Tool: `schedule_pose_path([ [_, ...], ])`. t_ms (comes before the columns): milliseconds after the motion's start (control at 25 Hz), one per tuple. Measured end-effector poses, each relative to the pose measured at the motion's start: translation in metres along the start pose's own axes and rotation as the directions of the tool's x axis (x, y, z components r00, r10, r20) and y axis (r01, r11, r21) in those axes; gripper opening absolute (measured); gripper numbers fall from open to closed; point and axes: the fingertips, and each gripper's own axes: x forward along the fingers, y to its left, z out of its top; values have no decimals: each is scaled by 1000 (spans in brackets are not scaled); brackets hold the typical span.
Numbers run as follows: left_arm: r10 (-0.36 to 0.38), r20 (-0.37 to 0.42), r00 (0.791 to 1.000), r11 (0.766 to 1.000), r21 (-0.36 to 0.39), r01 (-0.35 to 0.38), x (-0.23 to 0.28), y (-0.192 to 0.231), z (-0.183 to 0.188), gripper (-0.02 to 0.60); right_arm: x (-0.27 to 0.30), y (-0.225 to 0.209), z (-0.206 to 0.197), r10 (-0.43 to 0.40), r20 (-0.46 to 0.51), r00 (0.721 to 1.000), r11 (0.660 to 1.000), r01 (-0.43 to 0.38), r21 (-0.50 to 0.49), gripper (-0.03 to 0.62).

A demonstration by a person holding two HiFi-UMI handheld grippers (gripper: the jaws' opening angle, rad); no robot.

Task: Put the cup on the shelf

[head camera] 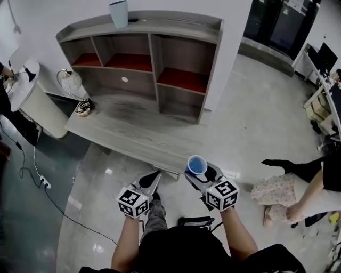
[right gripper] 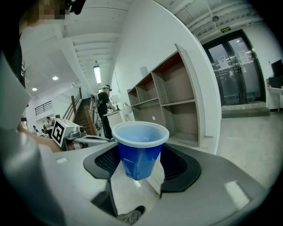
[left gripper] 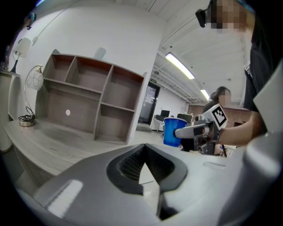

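You held the cup upright in the clenched right tongs, left tongs closed and empty, short of the shelf; carrying was in hand, and the next move called for a level reach to a board.

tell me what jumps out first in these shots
A blue cup sits upright in the jaws of the right gripper, low and centre in the head view. Ahead stands a big grey shelf with red-floored compartments. A pale cup rests on its top.
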Motion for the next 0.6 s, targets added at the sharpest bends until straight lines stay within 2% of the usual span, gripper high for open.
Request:
schedule_pose_path([
  [320,-83,-23,996,996,23,84,28,64,30,0,54,-18,28,-89,17,996,996,89,24,291],
  [600,-171,-46,984,984,45,173,47,108,52,0,92,-24,47,-174,34,984,984,173,53,291],
])
